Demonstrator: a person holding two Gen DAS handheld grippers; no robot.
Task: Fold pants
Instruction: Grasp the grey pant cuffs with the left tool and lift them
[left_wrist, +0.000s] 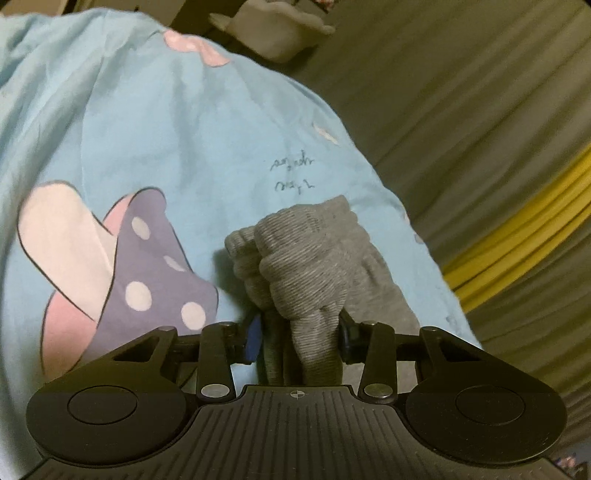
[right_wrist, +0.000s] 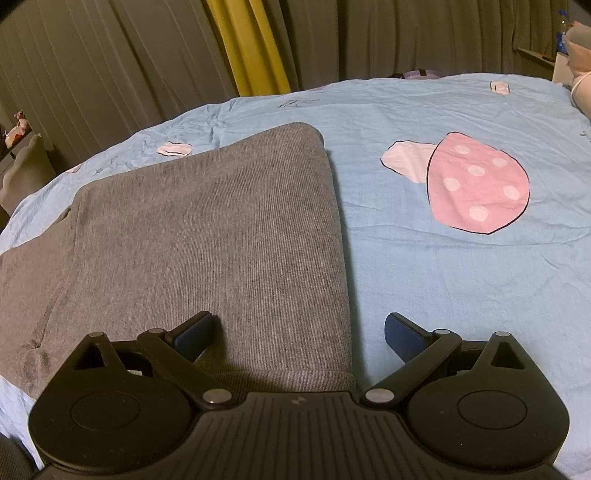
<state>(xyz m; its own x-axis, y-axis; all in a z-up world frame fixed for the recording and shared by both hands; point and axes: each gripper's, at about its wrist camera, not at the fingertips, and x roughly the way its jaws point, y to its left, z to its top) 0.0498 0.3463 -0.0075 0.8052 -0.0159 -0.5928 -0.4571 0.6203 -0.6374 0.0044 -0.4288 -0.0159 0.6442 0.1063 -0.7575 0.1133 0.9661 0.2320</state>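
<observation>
Through the left wrist camera, the left gripper (left_wrist: 300, 338) is clamping a bunched wad of the grey pants (left_wrist: 303, 258) above the blue bedsheet (left_wrist: 147, 122); the ribbed knit looks soft, light and floppy, likely best pinched at corners or hems. Through the right wrist camera, the right gripper (right_wrist: 298, 332) is hovering with jaws spread over the pants' (right_wrist: 207, 236) folded edge, gripping nothing.
</observation>
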